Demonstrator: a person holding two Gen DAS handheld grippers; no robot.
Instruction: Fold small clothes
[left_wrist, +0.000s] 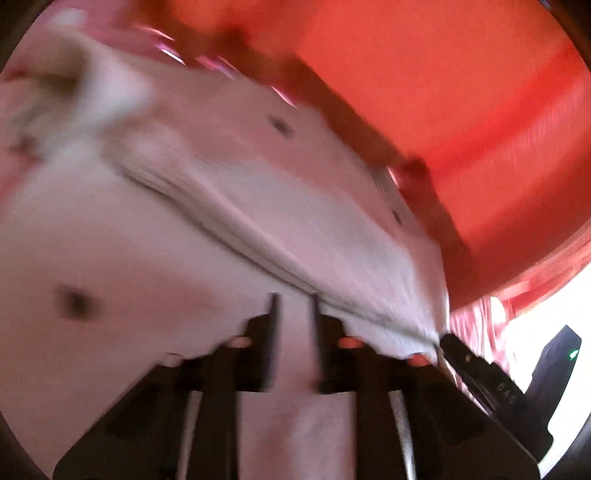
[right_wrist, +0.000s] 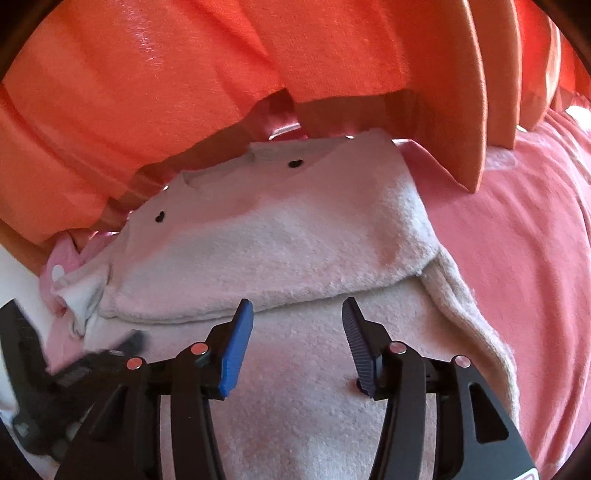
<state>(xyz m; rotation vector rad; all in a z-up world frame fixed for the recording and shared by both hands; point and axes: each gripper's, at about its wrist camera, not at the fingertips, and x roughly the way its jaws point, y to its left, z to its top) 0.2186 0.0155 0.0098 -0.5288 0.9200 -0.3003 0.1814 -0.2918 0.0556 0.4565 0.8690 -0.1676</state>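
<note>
The left fingers (left_wrist: 293, 306) stand a little apart over the white garment (left_wrist: 229, 206), nothing between them that shows; the view is blurred by motion. In the right wrist view the right fingers (right_wrist: 297, 308), with blue pads (right_wrist: 236, 347), are spread wide above the same garment (right_wrist: 280, 236), gripping nothing. The garment is a fleecy white piece with small dark dots (right_wrist: 294, 163), folded once so an upper layer lies across a lower one, the fold edge running just ahead of both pairs of fingers. At its left, in the right wrist view, sits a crumpled pink and white cloth (right_wrist: 74, 291), touching it, with the other gripper (right_wrist: 74, 373) blurred just below. Orange fabric (right_wrist: 166, 74) hangs in folds behind. To the right a pink sheet (right_wrist: 524, 240) lies under and beside the garment.
</note>
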